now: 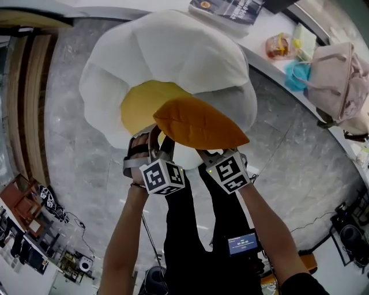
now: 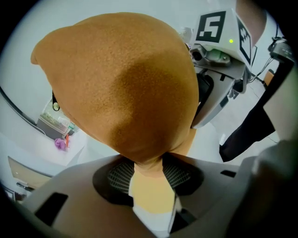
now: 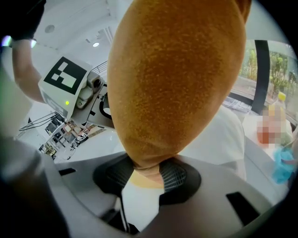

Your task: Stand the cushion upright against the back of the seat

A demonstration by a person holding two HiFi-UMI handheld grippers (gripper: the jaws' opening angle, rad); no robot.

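An orange cushion (image 1: pixel 196 124) hangs over a big white petal-shaped seat (image 1: pixel 173 52) that has a yellow pad (image 1: pixel 141 103) at its middle. My left gripper (image 1: pixel 157 137) is shut on the cushion's near edge, with the fabric pinched between its pads (image 2: pixel 118 175). My right gripper (image 1: pixel 203 152) grips the same edge a little to the right, and the fabric bunches between its pads (image 3: pixel 173 175). The cushion (image 2: pixel 125 88) fills the left gripper view, and it (image 3: pixel 177 79) rises tall in the right gripper view. The two grippers are side by side, marker cubes (image 1: pixel 163 177) close together.
A curved white counter (image 1: pixel 271 52) at the upper right carries books (image 1: pixel 228 10), a pink bag (image 1: pixel 340 80) and teal things (image 1: pixel 297 75). Grey marble floor (image 1: pixel 75 144) surrounds the seat. Wooden panels (image 1: pixel 23 103) run along the left, with cluttered gear (image 1: pixel 40 219) at lower left.
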